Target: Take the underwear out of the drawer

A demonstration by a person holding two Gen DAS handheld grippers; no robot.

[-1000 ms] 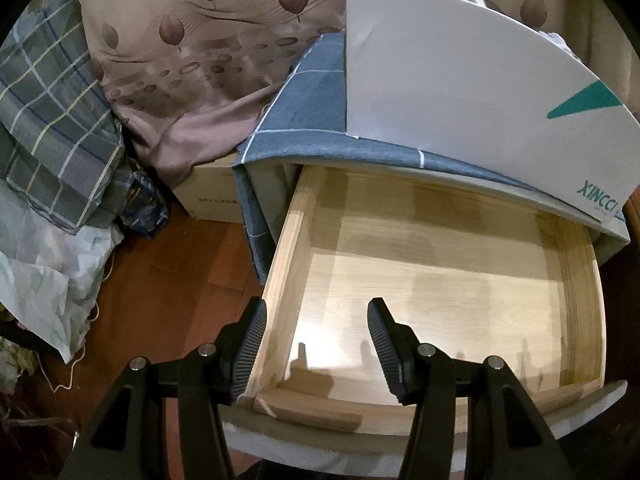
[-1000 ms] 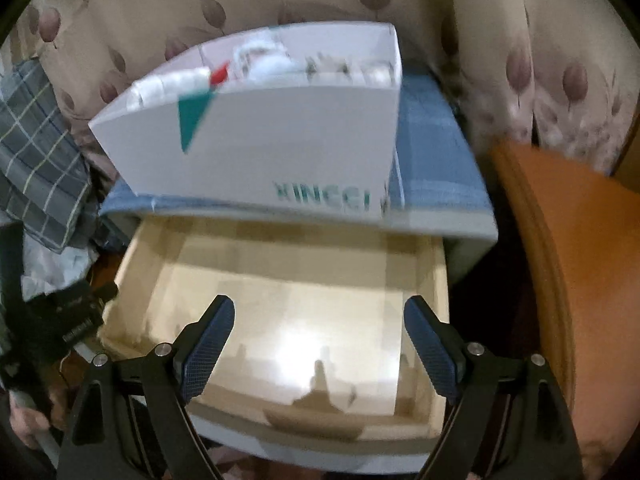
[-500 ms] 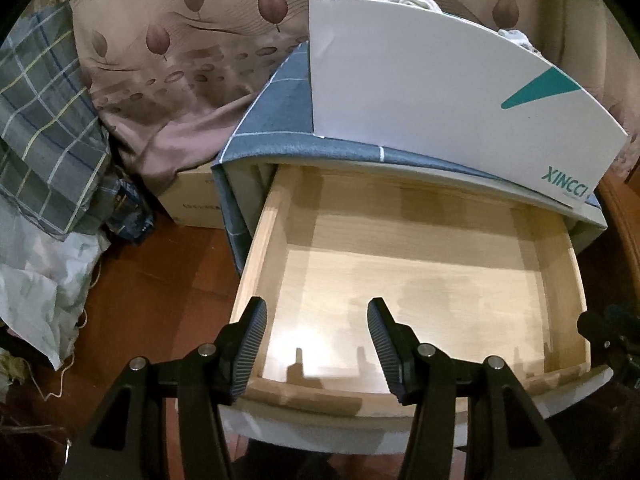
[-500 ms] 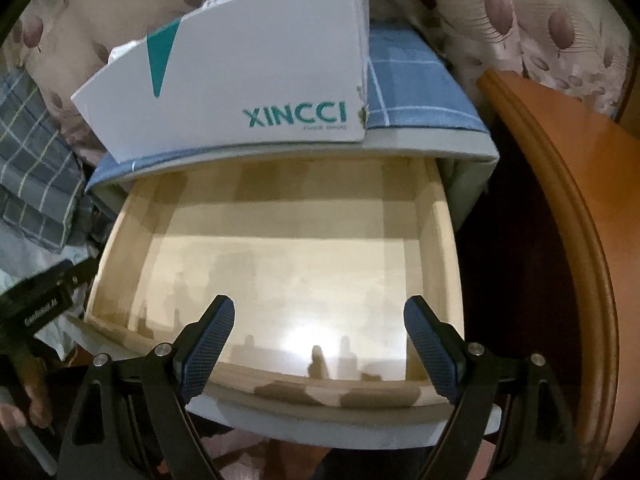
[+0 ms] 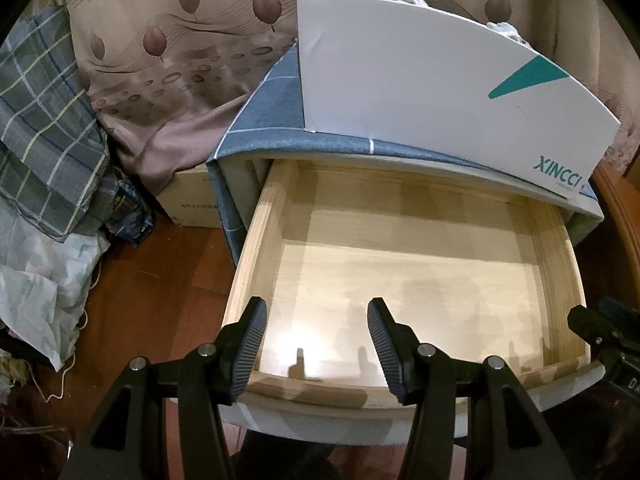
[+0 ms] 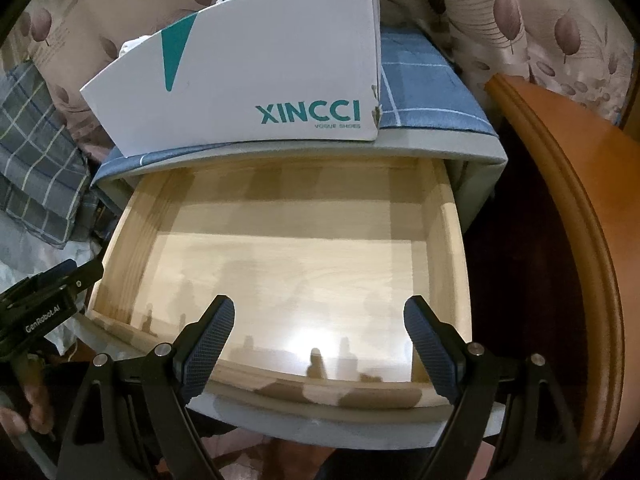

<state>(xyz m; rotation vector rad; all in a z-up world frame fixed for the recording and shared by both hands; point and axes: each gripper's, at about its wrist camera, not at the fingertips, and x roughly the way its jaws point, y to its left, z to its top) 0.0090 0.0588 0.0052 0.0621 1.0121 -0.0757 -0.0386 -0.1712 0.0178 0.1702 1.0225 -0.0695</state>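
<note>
Overhead, both the left gripper and right gripper gape wide — gripping nothing — above the pulled-out drawer.

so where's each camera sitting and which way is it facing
Left wrist view: sits on the left tongs, looking steeply down into the open drawer from its left front corner; open black fingers show, and the right tongs at the right edge.
Right wrist view: sits on the right tongs, looking down over the drawer's front edge; open fingers show, plus the left tongs and a hand at lower left.
Shared: the bare drawer, the white box on the checked blue cloth, and the leaf-print curtain.
</note>
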